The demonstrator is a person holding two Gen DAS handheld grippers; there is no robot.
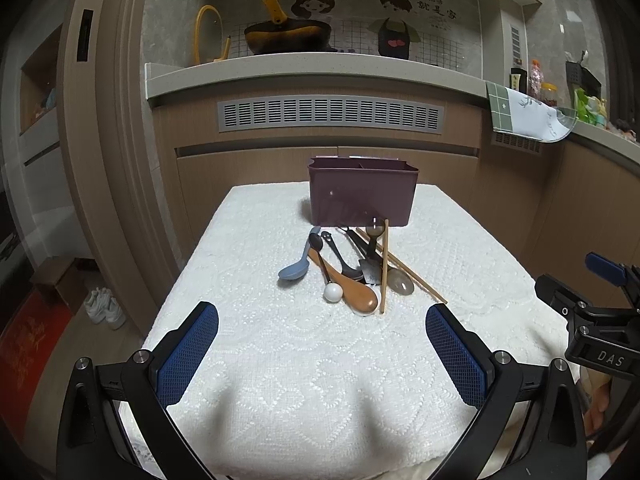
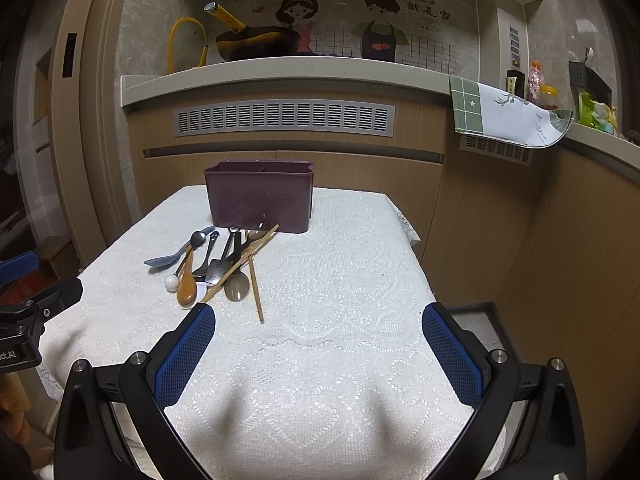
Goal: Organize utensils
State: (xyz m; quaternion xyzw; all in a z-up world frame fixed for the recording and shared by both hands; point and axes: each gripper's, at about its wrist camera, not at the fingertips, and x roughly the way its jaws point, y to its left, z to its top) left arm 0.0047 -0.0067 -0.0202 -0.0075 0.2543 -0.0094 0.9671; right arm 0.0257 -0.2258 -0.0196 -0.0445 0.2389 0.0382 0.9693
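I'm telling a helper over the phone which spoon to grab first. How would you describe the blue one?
On the white tablecloth stands a dark purple caddy, with a pile of utensils in front of it. The blue spoon lies at the pile's left edge, the only pale blue piece, beside a brown wooden spoon.

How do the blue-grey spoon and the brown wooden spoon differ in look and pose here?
The blue-grey spoon lies at the left edge of the pile, touching only the cloth at its bowl, while the brown wooden spoon lies nearer the middle with a white-tipped spoon crossing it. The blue-grey spoon's bowl points left; the brown wooden spoon's bowl points right, towards the camera. The brown one looks larger. Both lie flat in front of the purple caddy, not yet sorted.
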